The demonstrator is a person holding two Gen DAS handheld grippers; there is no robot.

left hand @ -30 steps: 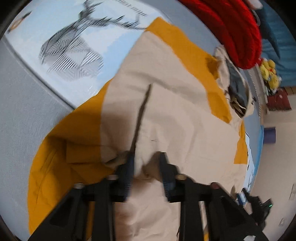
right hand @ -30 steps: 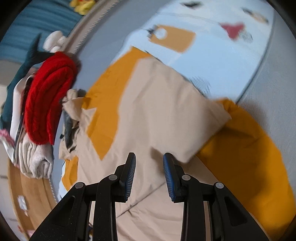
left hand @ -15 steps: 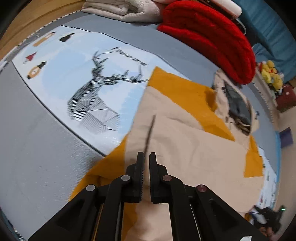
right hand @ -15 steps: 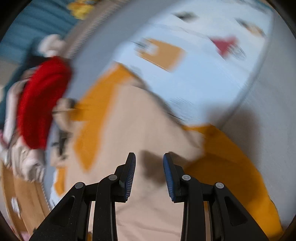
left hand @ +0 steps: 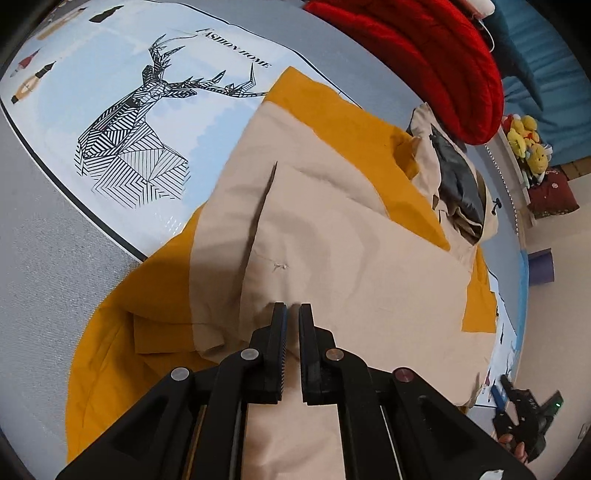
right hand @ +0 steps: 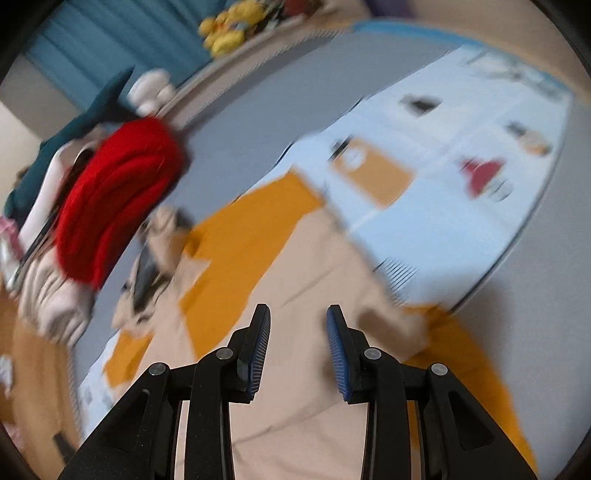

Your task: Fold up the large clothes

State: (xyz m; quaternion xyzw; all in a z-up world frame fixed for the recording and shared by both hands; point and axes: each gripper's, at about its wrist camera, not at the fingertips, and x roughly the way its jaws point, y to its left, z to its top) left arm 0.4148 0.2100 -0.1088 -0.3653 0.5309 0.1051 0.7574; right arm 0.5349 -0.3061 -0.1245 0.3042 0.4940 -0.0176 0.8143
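in your left wrist view, your left gripper (left hand: 291, 314) had its jaws nearly together, pinching a raised fold of the beige and mustard garment (left hand: 332, 236). the garment lay spread across the mat (left hand: 55, 258), partly covering its light blue panel with the deer print (left hand: 136, 129). a mustard sleeve (left hand: 110, 332) bunched just left of the jaws. the hood (left hand: 454, 177) with its dark lining lay at the garment's far end, close beside a red knitted item (left hand: 424, 55). beyond that sat yellow plush toys (left hand: 528, 136), a dark red cushion (left hand: 552, 192) and a purple object (left hand: 541, 267) by the wall. at the lower right edge, well apart from the jaws, another black gripper was partly visible.

in your right wrist view, which was blurred, your right gripper (right hand: 297, 347) hung with its jaws wide apart and nothing between them, over the beige front of the garment (right hand: 295, 280). the red knitted item (right hand: 114, 199) sat on a pile of folded clothes (right hand: 48, 295) at the left, touching the hood (right hand: 155, 258). the mat's blue panel (right hand: 443, 184) stretched off to the right, with the yellow plush toys (right hand: 225, 29) far behind.
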